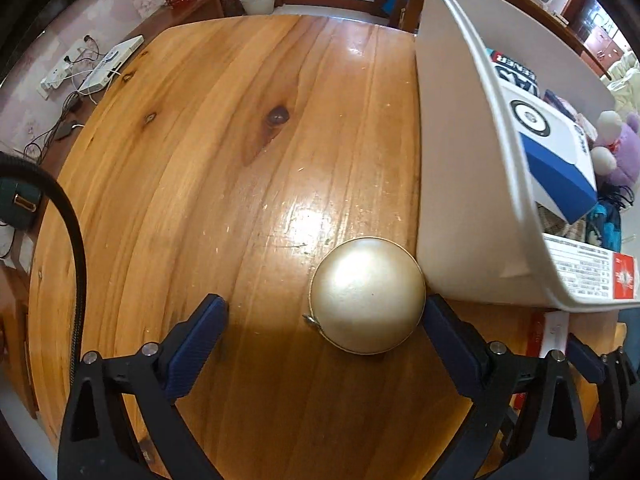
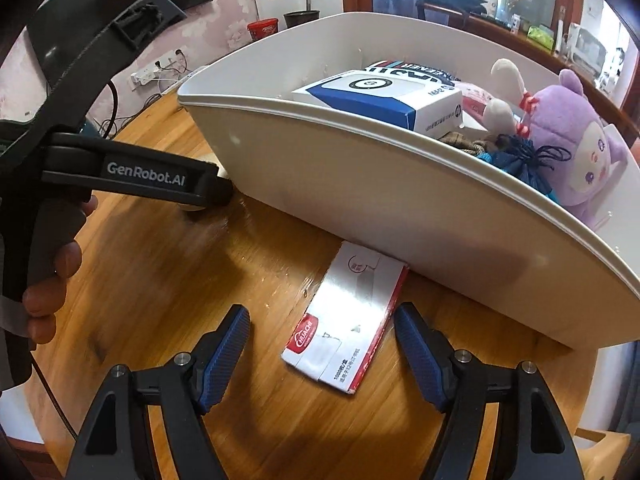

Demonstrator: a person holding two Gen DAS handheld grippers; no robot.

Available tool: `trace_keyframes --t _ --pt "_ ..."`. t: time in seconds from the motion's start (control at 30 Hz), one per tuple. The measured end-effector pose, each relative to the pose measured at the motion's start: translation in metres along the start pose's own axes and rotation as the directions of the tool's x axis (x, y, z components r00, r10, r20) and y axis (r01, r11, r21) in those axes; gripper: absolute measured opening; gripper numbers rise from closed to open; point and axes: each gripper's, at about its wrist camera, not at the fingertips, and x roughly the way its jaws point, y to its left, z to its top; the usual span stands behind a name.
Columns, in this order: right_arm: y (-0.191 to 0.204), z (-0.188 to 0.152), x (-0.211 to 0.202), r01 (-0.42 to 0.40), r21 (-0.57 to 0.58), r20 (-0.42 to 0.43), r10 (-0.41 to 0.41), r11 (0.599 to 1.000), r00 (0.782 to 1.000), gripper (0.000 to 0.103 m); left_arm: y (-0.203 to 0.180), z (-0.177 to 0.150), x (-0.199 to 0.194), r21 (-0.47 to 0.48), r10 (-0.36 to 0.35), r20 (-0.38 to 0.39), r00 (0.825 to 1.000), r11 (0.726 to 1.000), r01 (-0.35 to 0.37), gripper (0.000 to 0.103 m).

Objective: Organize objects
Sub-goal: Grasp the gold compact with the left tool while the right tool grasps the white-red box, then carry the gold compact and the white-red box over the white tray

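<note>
On a wooden table (image 1: 240, 128) in a living room, the left gripper (image 1: 324, 320) straddles a gold ball (image 1: 366, 294) and the right gripper (image 2: 322, 340) a flat packet (image 2: 348, 320), both spread wide and unclenched, apparently ready to lift them into the half-filled white bin (image 2: 360, 184) alongside.
</note>
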Motion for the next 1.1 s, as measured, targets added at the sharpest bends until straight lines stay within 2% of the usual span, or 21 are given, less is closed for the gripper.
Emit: trace_keyframes --t 0.13,0.27,0.33,0.37,0.53,0.67,0.77,0.9,1.1 --pt "0.002 -0.001 0.001 0.017 -0.011 0.005 -0.017 1.000 1.000 0.076 -0.004 -0.001 -0.004 0.008 0.018 0.003 1.000 1.000 -0.018 0.088" --pt "0.004 -0.001 0.002 0.038 -0.024 0.013 -0.038 0.999 0.999 0.074 -0.008 -0.002 -0.010 0.020 0.013 0.008 1.000 1.000 -0.013 0.068" --pt "0.003 -0.005 0.000 0.048 -0.028 0.021 -0.047 0.998 0.999 0.067 -0.010 -0.002 -0.012 0.025 0.008 0.004 1.000 1.000 -0.008 0.061" --pt "0.002 -0.004 -0.001 0.051 -0.031 0.026 -0.051 0.998 0.998 0.065 -0.010 -0.003 -0.012 0.027 0.008 0.004 1.000 1.000 -0.008 0.060" --pt "0.004 -0.004 -0.002 0.032 -0.048 0.044 -0.030 0.998 0.999 0.039 -0.013 -0.008 -0.015 0.024 0.018 0.010 1.000 1.000 -0.018 0.060" --pt "0.003 -0.003 -0.005 -0.006 -0.055 0.038 0.008 0.998 0.999 0.038 -0.004 -0.010 -0.013 0.000 0.046 0.009 0.999 0.999 -0.046 0.059" --pt "0.004 0.000 -0.010 -0.047 -0.082 0.014 0.049 0.996 0.999 0.038 -0.002 -0.019 -0.020 -0.051 0.067 0.004 0.998 0.997 -0.066 0.059" --pt "0.003 0.002 -0.030 -0.096 -0.138 0.032 0.101 0.986 0.994 0.038 -0.001 -0.029 -0.038 -0.119 0.085 0.004 0.996 0.989 -0.084 0.059" --pt "-0.003 0.015 -0.065 -0.181 -0.223 0.044 0.195 0.958 0.980 0.038 -0.001 -0.041 -0.072 -0.278 0.130 -0.021 0.991 0.952 -0.131 0.059"
